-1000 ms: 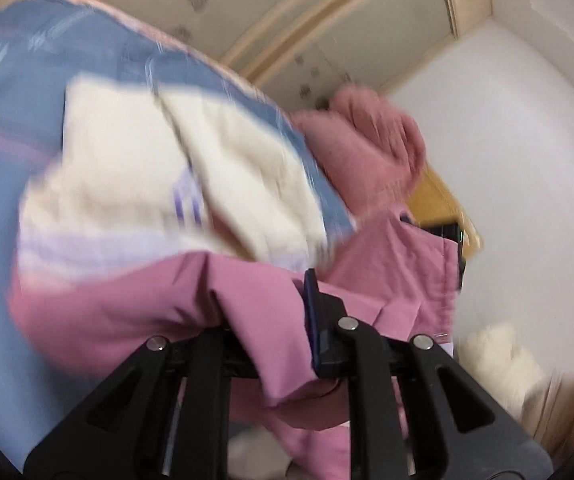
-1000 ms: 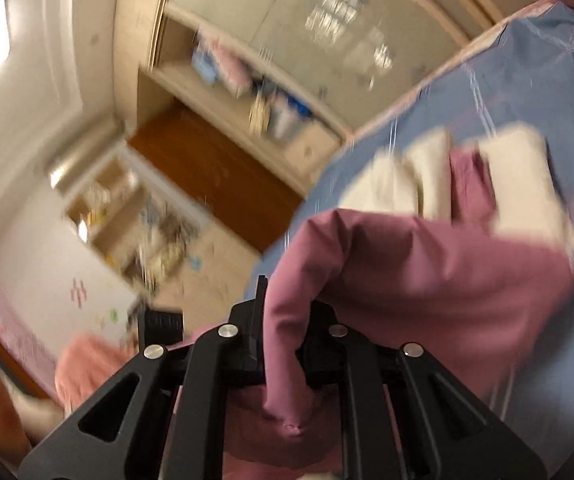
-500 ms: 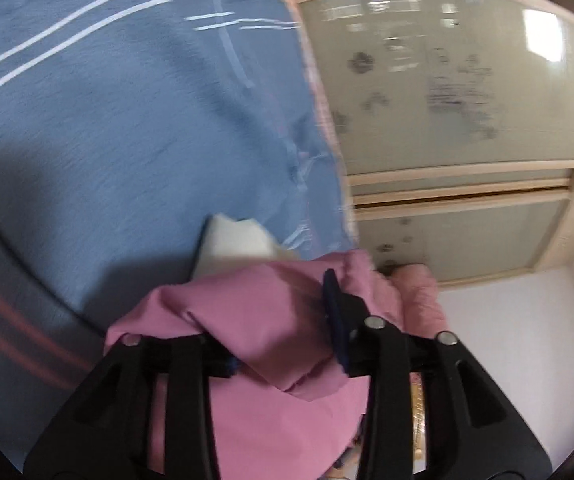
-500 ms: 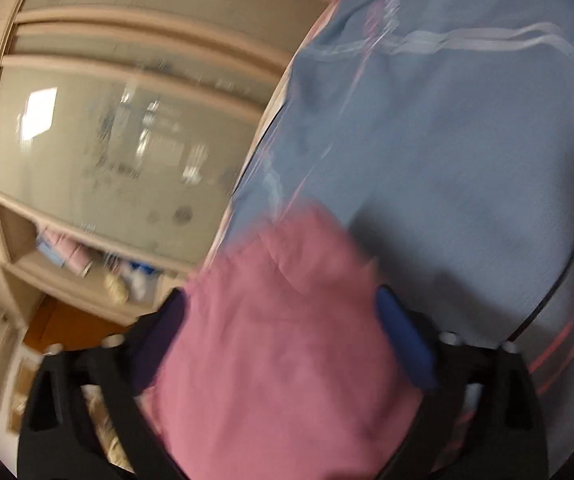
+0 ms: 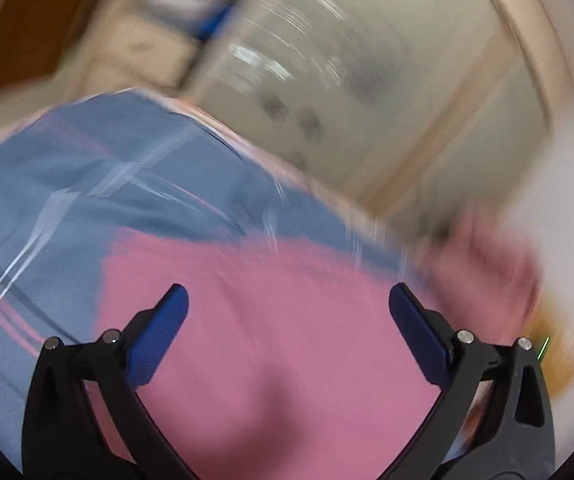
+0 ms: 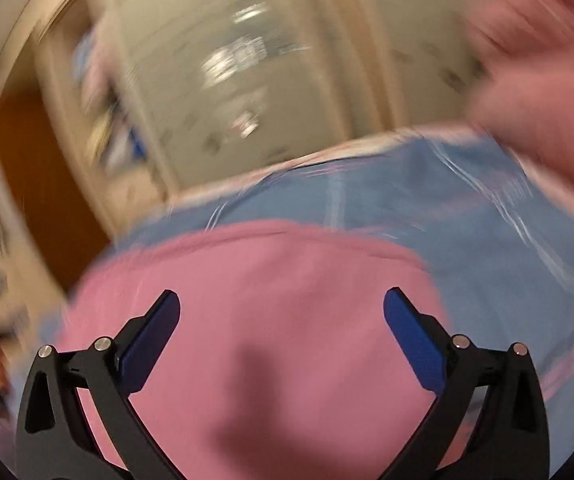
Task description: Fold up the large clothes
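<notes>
Both views were smeared by motion blur; the cupboard doors and shelf contents beyond the bed could not be made out. The pink garment lay on the blue bedsheet, its near part cut off by the frame. The left gripper was opening, pads clear of the cloth below. The right gripper stood wide open over the same garment, gripping nothing.
</notes>
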The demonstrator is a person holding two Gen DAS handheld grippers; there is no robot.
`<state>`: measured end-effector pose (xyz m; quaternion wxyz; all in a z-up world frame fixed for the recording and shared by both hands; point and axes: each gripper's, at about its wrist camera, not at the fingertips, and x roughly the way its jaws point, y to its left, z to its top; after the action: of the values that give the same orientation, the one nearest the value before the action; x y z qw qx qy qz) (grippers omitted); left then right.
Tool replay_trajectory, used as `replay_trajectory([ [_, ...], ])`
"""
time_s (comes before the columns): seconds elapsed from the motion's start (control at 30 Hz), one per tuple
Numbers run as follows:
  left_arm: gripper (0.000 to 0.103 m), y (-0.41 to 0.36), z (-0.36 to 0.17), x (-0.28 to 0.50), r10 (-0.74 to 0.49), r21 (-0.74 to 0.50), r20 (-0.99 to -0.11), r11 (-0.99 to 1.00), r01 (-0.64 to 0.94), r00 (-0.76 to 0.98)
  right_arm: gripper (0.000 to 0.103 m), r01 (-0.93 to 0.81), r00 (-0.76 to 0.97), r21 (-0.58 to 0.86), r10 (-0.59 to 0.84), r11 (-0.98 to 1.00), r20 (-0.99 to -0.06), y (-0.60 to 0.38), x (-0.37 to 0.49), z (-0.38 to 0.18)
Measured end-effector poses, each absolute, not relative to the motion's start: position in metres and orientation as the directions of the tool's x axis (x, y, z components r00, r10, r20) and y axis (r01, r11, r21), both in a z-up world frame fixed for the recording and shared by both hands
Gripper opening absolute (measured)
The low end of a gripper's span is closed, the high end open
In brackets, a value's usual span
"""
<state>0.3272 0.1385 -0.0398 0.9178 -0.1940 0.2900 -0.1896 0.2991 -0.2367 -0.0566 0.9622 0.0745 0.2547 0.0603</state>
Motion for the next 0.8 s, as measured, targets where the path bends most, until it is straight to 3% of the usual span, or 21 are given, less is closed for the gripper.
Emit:
replay_trajectory([
  [0.07,0.101,0.075,-0.053,0.329,-0.426,-0.314,-0.56,0.903,0.293,0.711,0.1,-0.132,0.83,0.134,0.183,0.982,-0.527,-0.195,0.321,-0.059],
  [0.1,0.101,0.048,-0.063,0.339,-0.397,-0.25,-0.612,0.917,0.31,0.684,0.095,-0.145,0.798,0.122,0.189,0.982,-0.573,-0.175,0.341,-0.067],
  [0.13,0.099,0.036,-0.079,0.342,-0.364,-0.203,-0.652,0.929,0.309,0.665,0.09,-0.13,0.768,0.09,0.158,0.987,-0.621,-0.164,0.36,-0.078],
  [0.23,0.096,0.022,-0.112,0.373,-0.218,-0.087,-0.751,0.969,0.233,0.624,0.09,-0.006,0.733,-0.077,-0.048,0.997,-0.679,-0.169,0.408,-0.099],
  [0.27,0.097,0.033,-0.119,0.385,-0.164,-0.062,-0.752,0.982,0.18,0.638,0.091,0.055,0.714,-0.031,-0.061,0.998,-0.697,-0.196,0.421,-0.106],
  [0.3,0.097,0.045,-0.122,0.396,-0.101,-0.034,-0.754,0.993,0.116,0.649,0.099,0.113,0.698,0.03,-0.058,0.993,-0.713,-0.221,0.428,-0.112],
  [0.37,0.099,0.081,-0.124,0.411,-0.058,-0.073,-0.764,0.997,0.003,0.642,0.102,0.234,0.672,0.156,-0.043,0.96,-0.74,-0.271,0.433,-0.129],
  [0.4,0.099,0.097,-0.127,0.415,-0.05,-0.098,-0.776,0.994,-0.042,0.629,0.102,0.324,0.644,0.066,-0.17,0.944,-0.746,-0.279,0.433,-0.132],
  [0.47,0.101,0.117,-0.135,0.416,-0.016,-0.105,-0.784,0.989,-0.108,0.62,0.102,0.413,0.596,-0.023,-0.289,0.91,-0.749,-0.299,0.428,-0.142],
  [0.53,0.101,0.134,-0.137,0.413,-0.007,-0.115,-0.784,0.984,-0.134,0.621,0.102,0.438,0.58,0.091,-0.203,0.895,-0.789,-0.33,0.412,-0.157],
  [0.6,0.096,0.15,-0.125,0.4,0.048,-0.096,-0.758,0.978,-0.184,0.65,0.101,0.491,0.587,0.039,-0.297,0.87,-0.753,-0.337,0.389,-0.145],
  [0.63,0.095,0.151,-0.118,0.385,0.073,-0.087,-0.737,0.976,-0.201,0.672,0.1,0.529,0.624,0.024,-0.37,0.848,-0.688,-0.338,0.367,-0.129],
  [0.7,0.097,0.151,-0.1,0.355,0.038,-0.12,-0.668,0.98,-0.158,0.743,0.1,0.498,0.708,0.065,-0.362,0.864,-0.607,-0.329,0.335,-0.107],
  [0.8,0.101,0.144,-0.085,0.305,-0.047,-0.126,-0.623,0.991,-0.041,0.781,0.1,0.307,0.788,0.081,-0.205,0.948,-0.581,-0.29,0.283,-0.093],
])
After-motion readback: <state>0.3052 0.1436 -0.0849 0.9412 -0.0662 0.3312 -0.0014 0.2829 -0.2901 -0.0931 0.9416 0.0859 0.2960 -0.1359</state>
